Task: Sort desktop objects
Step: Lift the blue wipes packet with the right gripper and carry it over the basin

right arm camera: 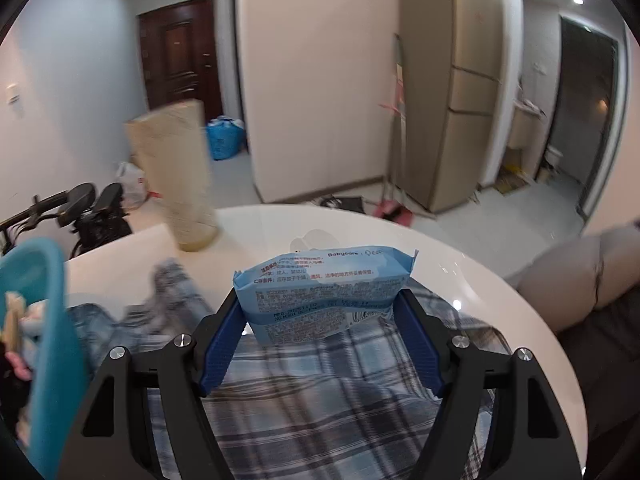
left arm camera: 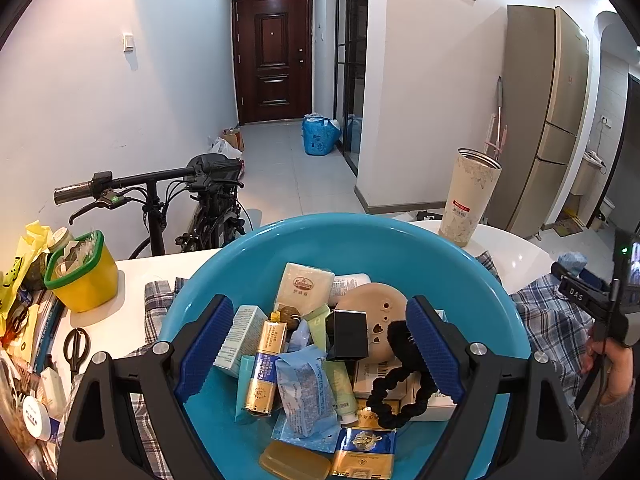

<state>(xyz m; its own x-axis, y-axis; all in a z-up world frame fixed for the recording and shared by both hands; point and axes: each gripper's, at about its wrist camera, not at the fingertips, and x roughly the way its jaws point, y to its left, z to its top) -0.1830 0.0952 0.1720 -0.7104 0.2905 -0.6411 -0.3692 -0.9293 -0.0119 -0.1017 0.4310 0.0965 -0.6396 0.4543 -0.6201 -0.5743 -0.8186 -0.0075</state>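
Left wrist view, far left: yellow tub with green rim (left arm camera: 82,276) on the white table (left arm camera: 132,280), stuffed with clutter; black scissors (left arm camera: 75,346) lie flat just in front of it. Bicycle (left arm camera: 188,200) parked behind the table edge.

Centre: we see the teal basin (left arm camera: 400,236) sitting on plaid cloth (left arm camera: 560,324). It's piled with small items: soap bar in beige wrapper (left arm camera: 306,286), gold-and-blue box (left arm camera: 267,364), pale blue wipe packet (left arm camera: 306,390), round beige disc with holes (left arm camera: 376,322), black box (left arm camera: 347,334), black hair scrunchie (left arm camera: 394,398), amber soap bar (left arm camera: 294,465).

Left gripper (left arm camera: 320,350) hovers over the basin, jaws spread wide. Nothing clamped; the scrunchie lies against the right-hand finger, but we can't tell if it's hooked on it.

Right of the basin: tall beige tumbler (left arm camera: 470,196) upright on the table. Far right edge: a hand (left arm camera: 612,364) holding the other gripper's handle.

Right wrist view, blurred. Basin rim (right arm camera: 48,320) at left, tumbler (right arm camera: 176,180) behind it. Right gripper (right arm camera: 320,330) has its blue pads against both sides of a light blue Babycare wipe pack (right arm camera: 324,296), held up off the plaid cloth (right arm camera: 320,400), jaws partly closed. Grey cushion (right arm camera: 580,276) sits at far right past the table edge (right arm camera: 500,276).
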